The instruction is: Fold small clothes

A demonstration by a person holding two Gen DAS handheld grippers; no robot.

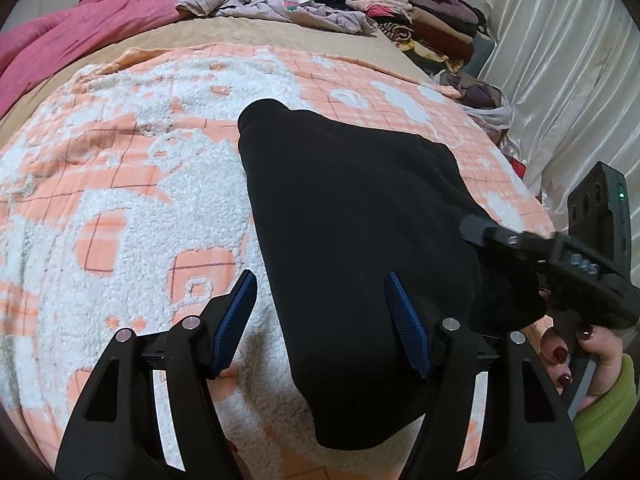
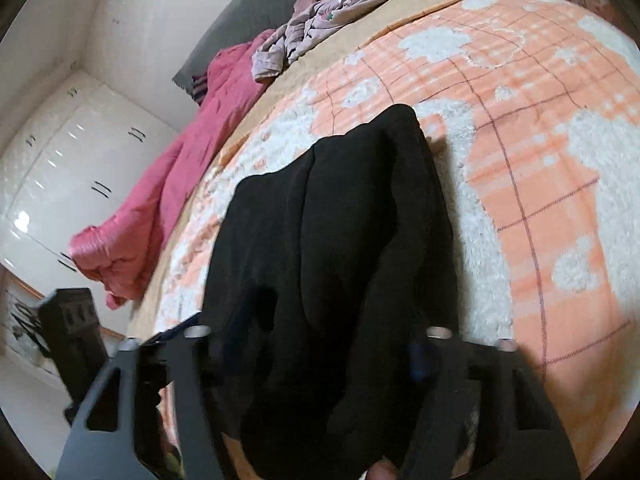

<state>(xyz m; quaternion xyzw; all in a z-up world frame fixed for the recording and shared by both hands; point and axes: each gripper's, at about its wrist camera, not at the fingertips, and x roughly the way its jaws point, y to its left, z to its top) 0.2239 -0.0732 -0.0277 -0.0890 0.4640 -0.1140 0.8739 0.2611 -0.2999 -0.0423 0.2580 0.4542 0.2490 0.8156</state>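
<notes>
On the orange-and-white fleece blanket (image 1: 120, 184) lies the black garment (image 1: 352, 216), already doubled once, and the next fold is, I judge, the step in hand. The left gripper (image 1: 320, 320) stands with its jaws apart over the garment's near left edge, one blue pad (image 1: 236, 320) above the blanket, the other above the cloth, nothing clamped. To fold well, both grippers should take matching edges and carry them across together, so the layers stay even. At the right, the right gripper (image 1: 476, 228) reaches onto the garment's right edge; whether its jaws pinch the cloth I cannot tell, since its own view is blurred. Farther right, a white plastic bag (image 1: 490, 114) holds some dark clothes, near a stack of folded clothes (image 1: 416, 20).
</notes>
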